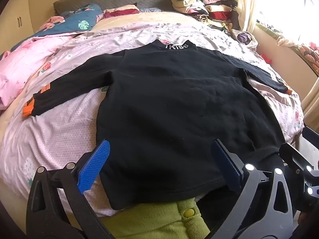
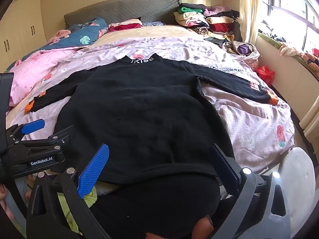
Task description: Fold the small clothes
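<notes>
The left gripper (image 1: 159, 159) gapes wide above the black shirt's (image 1: 169, 99) hem, holding nothing. The right gripper (image 2: 159, 163) likewise stands wide and empty.

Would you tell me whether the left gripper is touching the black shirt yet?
Cannot tell: in the left wrist view the open left gripper straddles the black shirt hem, but no gap or contact shows plainly.

Bedroom: grey quilted headboard (image 2: 123, 10) at 12 o'clock, cream wardrobe (image 2: 18, 31) at 10, sunlit window (image 2: 289, 14) with curtain (image 2: 247, 10) at 2.
</notes>
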Action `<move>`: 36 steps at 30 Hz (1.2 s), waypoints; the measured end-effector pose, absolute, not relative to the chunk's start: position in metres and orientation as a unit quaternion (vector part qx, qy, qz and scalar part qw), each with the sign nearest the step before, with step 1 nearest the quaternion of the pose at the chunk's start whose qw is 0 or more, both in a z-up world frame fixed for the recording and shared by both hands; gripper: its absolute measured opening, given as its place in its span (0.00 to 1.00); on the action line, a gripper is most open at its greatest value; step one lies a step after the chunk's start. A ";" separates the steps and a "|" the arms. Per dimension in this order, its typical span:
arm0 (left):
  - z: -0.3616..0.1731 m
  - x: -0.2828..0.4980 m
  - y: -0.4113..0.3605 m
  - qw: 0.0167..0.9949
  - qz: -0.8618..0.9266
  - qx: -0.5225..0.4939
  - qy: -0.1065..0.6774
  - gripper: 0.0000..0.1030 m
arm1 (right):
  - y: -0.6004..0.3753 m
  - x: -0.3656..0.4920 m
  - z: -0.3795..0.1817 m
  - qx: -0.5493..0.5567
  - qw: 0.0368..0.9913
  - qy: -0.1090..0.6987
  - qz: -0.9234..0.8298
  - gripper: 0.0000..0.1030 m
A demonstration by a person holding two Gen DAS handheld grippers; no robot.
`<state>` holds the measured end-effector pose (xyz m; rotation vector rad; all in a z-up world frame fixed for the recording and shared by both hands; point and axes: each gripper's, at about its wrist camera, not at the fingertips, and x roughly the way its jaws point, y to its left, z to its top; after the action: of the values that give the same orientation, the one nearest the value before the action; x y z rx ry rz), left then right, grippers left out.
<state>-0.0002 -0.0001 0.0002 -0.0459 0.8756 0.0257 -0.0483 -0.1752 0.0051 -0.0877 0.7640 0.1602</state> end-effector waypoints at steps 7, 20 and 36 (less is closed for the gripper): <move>0.000 0.000 0.000 0.906 0.014 -0.020 0.424 0.92 | -0.176 -0.049 0.004 -0.039 0.923 0.375 0.078 0.96; 0.001 -0.001 -0.001 0.906 0.014 -0.020 0.424 0.92 | -0.174 -0.049 0.006 -0.042 0.924 0.372 0.080 0.96; 0.002 -0.001 0.004 0.905 0.015 -0.020 0.424 0.92 | -0.173 -0.050 0.004 -0.045 0.924 0.372 0.080 0.96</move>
<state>-0.0012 0.0041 0.0020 -0.0419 0.8758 0.0307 -0.0500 -0.1731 0.0036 -0.0913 0.7635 0.1650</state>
